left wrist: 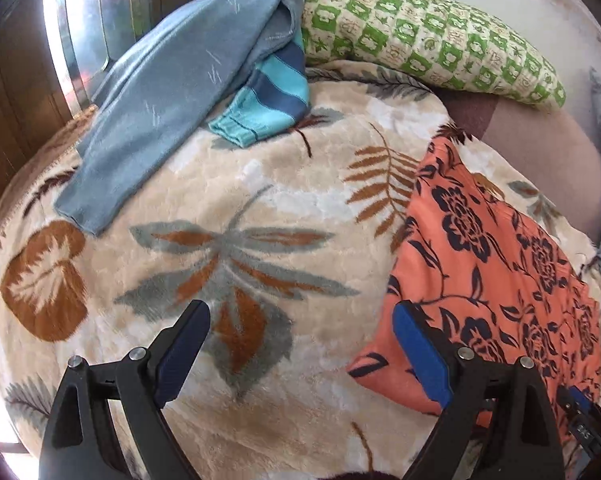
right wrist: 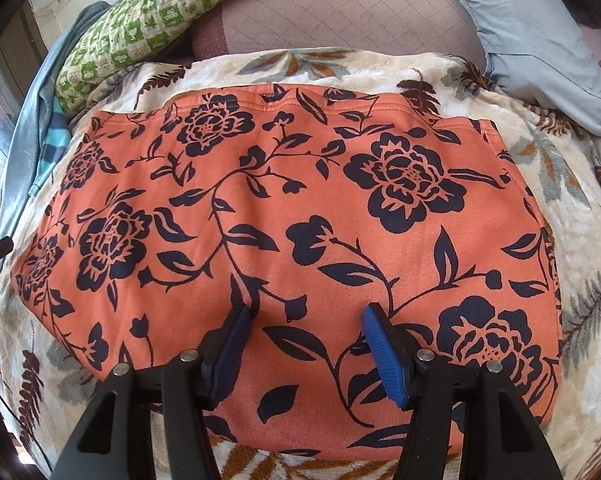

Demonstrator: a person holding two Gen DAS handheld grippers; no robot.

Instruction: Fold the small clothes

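Note:
An orange garment with dark navy flowers lies flat, in a rectangle, on a cream blanket with a leaf pattern. My right gripper hangs over the garment's near part. It is open, and the cloth lies smooth below it, not pinched. In the left wrist view the same garment is on the right. My left gripper is open wide over bare blanket. Its right finger stands at the garment's left edge, near a corner.
A grey-blue garment and a teal-and-navy striped one lie at the far left of the bed. A green checked pillow sits behind them. A brown quilted surface and pale blue cloth lie beyond the blanket.

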